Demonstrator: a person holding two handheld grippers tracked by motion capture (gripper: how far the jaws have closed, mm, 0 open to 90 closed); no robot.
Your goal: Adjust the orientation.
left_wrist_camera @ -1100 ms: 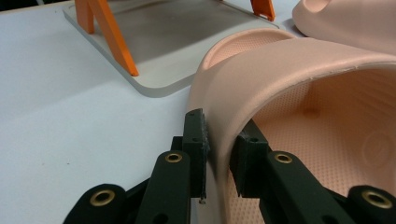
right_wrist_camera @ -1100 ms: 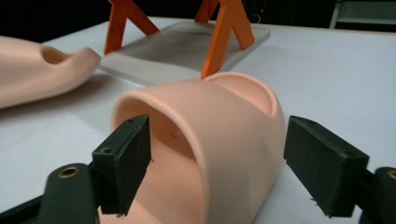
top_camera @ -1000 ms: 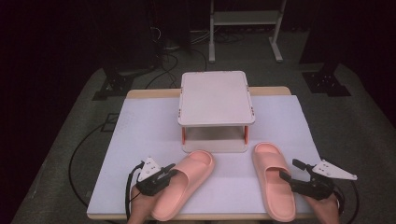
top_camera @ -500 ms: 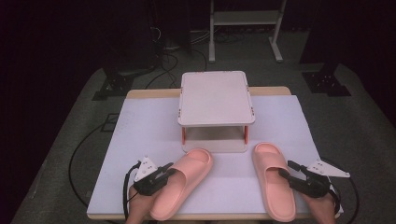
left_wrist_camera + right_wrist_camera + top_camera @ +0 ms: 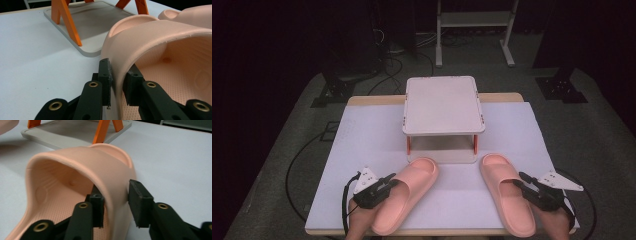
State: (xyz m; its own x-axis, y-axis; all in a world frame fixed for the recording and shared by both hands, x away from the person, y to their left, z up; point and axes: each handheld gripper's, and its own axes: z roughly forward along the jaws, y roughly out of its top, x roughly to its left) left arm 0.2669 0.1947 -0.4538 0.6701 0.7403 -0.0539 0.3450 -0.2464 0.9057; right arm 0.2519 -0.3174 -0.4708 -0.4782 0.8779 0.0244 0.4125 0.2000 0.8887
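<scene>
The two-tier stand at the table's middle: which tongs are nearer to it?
Left, marginally. The left tongs straddle the left slipper's strap edge, below-left of the stand; the right tongs straddle the right slipper's strap, below-right.

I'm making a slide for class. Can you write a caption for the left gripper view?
The left gripper pinches the strap edge of a pink slide sandal beside an orange-legged rack.

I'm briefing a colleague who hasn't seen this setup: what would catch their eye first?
Two pink slippers at the near edge of the white table: the left slipper with the left gripper straddling its strap edge, the right slipper likewise with the right gripper. Behind them stands a small two-tier rack with orange legs.
</scene>
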